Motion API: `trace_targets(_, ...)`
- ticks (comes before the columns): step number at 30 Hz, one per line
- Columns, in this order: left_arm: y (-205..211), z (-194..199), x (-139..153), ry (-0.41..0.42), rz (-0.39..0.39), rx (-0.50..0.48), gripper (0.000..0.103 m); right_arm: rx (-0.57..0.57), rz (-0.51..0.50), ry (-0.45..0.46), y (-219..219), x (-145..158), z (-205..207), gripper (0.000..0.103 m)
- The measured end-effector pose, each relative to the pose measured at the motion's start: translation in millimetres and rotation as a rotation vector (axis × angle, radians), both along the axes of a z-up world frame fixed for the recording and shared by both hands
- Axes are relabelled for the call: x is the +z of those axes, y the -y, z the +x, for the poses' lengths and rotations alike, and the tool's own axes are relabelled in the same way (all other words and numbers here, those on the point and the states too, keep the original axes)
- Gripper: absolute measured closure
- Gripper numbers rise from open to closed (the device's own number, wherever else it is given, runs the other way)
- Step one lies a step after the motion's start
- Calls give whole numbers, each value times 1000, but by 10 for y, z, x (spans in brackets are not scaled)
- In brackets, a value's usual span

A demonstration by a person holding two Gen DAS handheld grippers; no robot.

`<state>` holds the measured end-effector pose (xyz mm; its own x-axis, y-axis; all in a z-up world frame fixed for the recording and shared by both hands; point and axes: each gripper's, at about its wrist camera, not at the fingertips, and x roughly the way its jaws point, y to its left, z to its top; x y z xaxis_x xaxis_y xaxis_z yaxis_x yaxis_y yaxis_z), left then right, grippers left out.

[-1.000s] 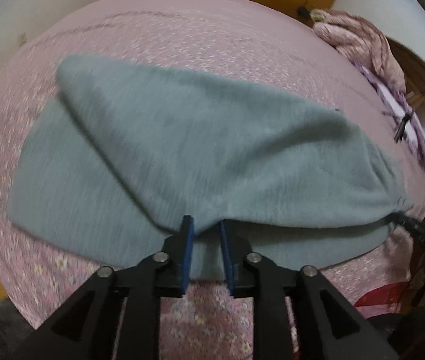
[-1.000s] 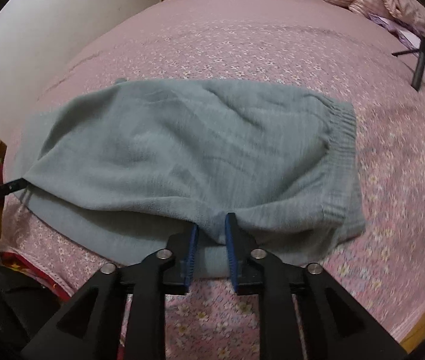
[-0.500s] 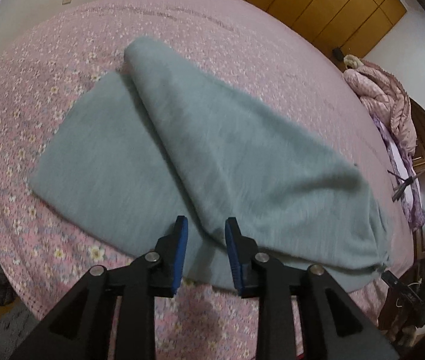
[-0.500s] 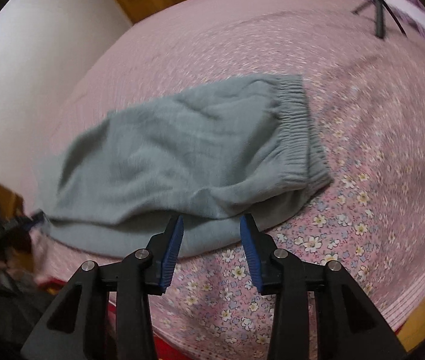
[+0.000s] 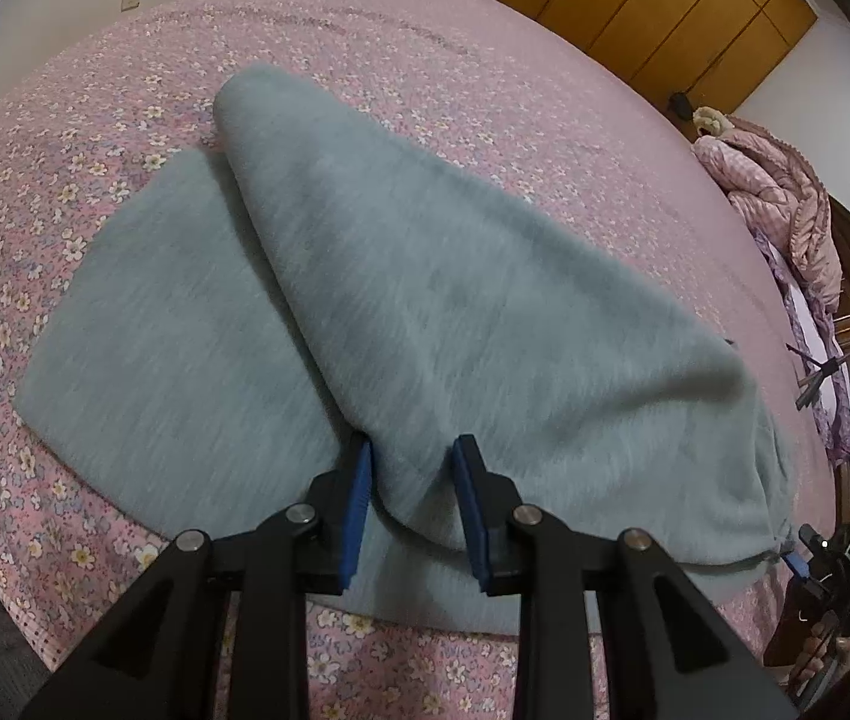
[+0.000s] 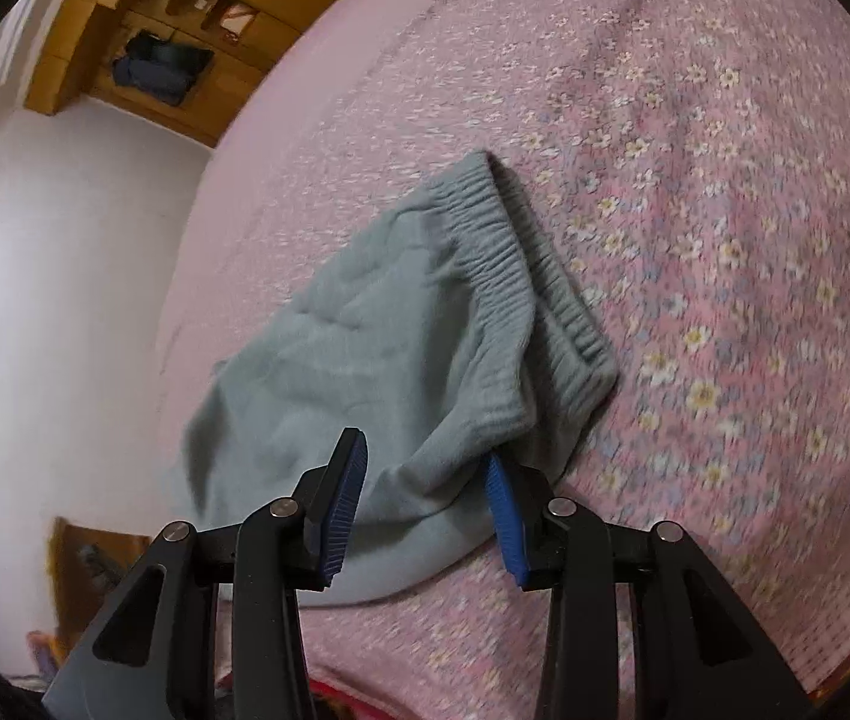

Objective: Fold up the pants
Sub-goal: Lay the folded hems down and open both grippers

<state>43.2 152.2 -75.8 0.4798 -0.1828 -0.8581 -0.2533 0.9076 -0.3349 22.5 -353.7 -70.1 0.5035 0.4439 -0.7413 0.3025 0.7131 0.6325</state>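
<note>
Grey-green pants lie folded lengthwise on the pink flowered bedspread, the upper layer askew over the lower one. My left gripper is open at the near edge, with a fold of the upper layer lying loose between its blue pads. In the right wrist view the pants end in a ribbed elastic waistband pointing away. My right gripper stands wide open over the near corner of the cloth, which sags between the fingers without being pinched.
Wooden wardrobes line the far wall. A pink quilt heap and a small tripod sit at the bed's right side. A hand with a dark tool shows at lower right. White wall borders the bed.
Both grippers have opened and let go of the pants' upper layer, which now rests on the lower layer. The right gripper has swung round toward the waistband end.
</note>
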Motion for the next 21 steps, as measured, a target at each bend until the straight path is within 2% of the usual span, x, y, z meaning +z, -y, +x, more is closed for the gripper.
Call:
trace_targets(1, 2, 16, 1, -3, 2, 1, 77, -3, -9, -17, -13, -16, 54, 63)
trace_targets(2, 20, 34, 13, -5, 7, 2, 89, -5, -9, -31, -23, -19, 109, 69)
trace_targets(3, 56, 51, 43, 0, 14, -7, 95, -3, -2, -33, -26, -12, 133, 74)
trace_targets(5, 52, 12, 114, 21, 15, -16, 96, 16, 16, -8, -54, 60, 204, 85)
trace_targets(8, 54, -92, 348, 78, 41, -36, 96, 25, -23, 72, 35, 292, 204, 95)
trace_targets(12, 69, -250, 560, 105, 52, -60, 96, 17, -26, 131, 129, 517, 107, 97)
trace_targets(15, 66, -332, 551, 84, 56, -62, 96, 17, -26, 140, 193, 555, 19, 97)
trace_targets(19, 75, -362, 298, 5, 69, -74, 96, 30, -78, 55, 178, 318, -25, 97)
trace_targets(21, 132, -335, 155, -44, 86, -83, 95, 41, -137, 3, 131, 194, -3, 97)
